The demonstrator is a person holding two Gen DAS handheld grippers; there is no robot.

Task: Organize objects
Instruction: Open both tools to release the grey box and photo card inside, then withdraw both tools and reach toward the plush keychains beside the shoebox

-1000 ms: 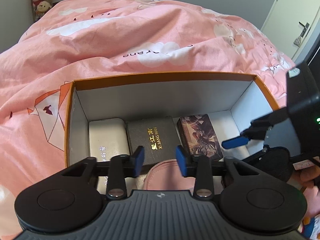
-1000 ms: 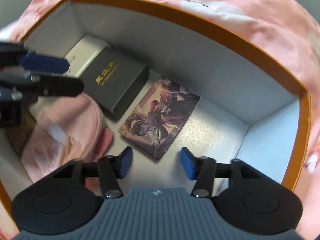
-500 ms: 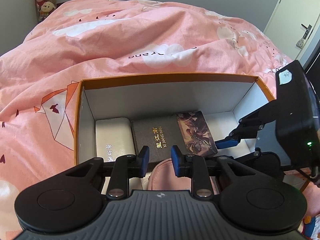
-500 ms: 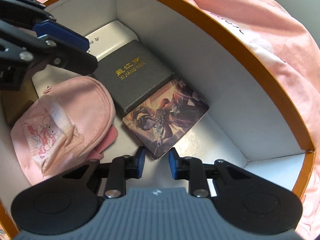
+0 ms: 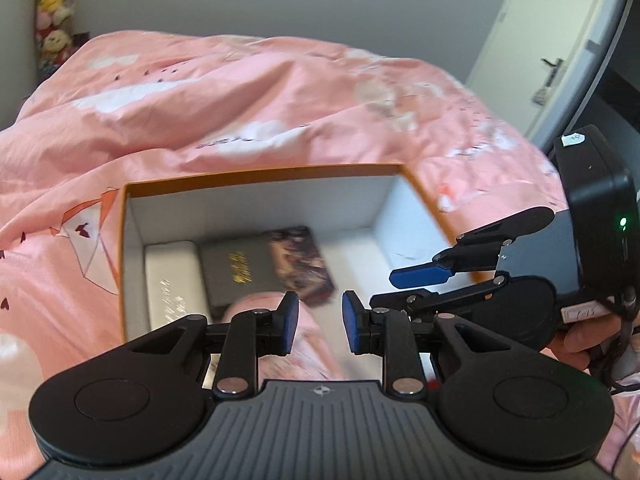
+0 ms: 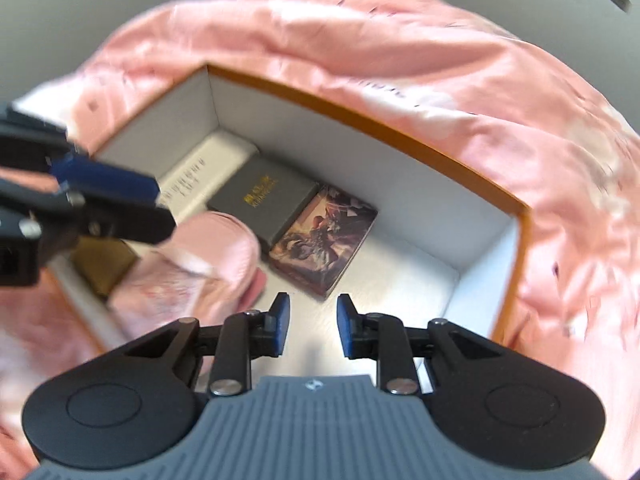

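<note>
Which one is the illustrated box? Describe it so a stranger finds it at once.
Find the orange-rimmed box on the pink bedspread. Three flat boxes lie along its far wall; the illustrated box sits at the right end, beside the black box. It alone bears a dark painted picture, not lettering.

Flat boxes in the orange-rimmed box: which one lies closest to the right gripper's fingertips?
The illustrated box, with dark fantasy artwork on top. It sits just beyond the right gripper; the black box with gold lettering and the white box lie farther away in the row.

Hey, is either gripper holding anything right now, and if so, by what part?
Nothing is held. The left gripper and right gripper both show an empty gap between their pads, above the orange-rimmed box.
</note>
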